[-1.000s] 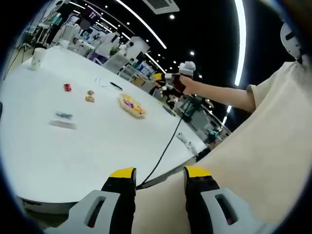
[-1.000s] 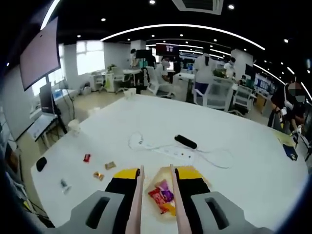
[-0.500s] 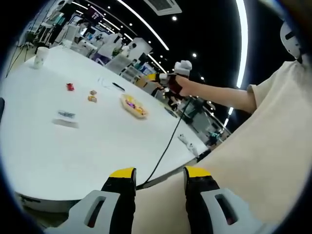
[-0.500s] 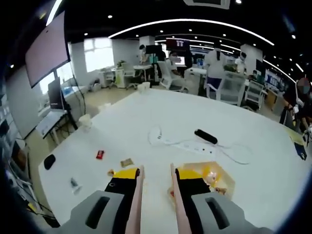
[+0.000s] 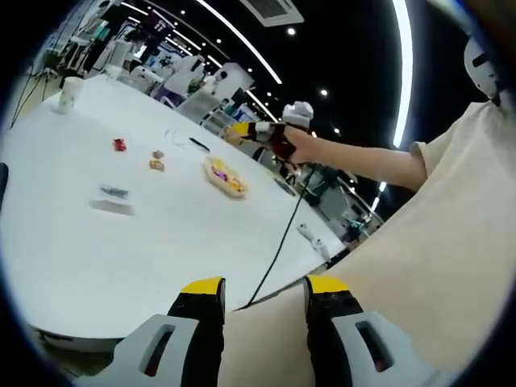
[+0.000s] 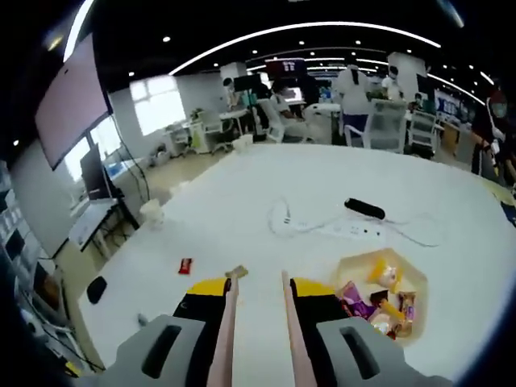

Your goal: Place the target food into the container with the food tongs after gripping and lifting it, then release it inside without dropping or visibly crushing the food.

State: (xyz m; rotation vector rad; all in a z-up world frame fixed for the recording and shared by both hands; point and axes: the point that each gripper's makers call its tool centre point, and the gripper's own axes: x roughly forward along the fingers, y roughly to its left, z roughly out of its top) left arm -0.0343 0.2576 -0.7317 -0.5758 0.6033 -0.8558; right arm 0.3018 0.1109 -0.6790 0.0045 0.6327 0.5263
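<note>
Since a second ago the right gripper point(image 6: 256, 322) has slid off the container point(image 6: 379, 302) — the tray that sat between its jaws now lies just to their right, snacks heaped inside. Those jaws clamp the food tongs point(image 6: 255, 330), whose pale arms stand apart with nothing between them. That suggests a fresh pick: the loose snacks, a brown one point(image 6: 236, 272) just ahead and a red one point(image 6: 185, 264) ahead-left, wait on the counter point(image 6: 242, 210).

From the left gripper point(image 5: 262, 318), parted and empty at the counter's near edge, the right gripper point(image 5: 270, 133) shows high above the tray — height its own view hides.
</note>
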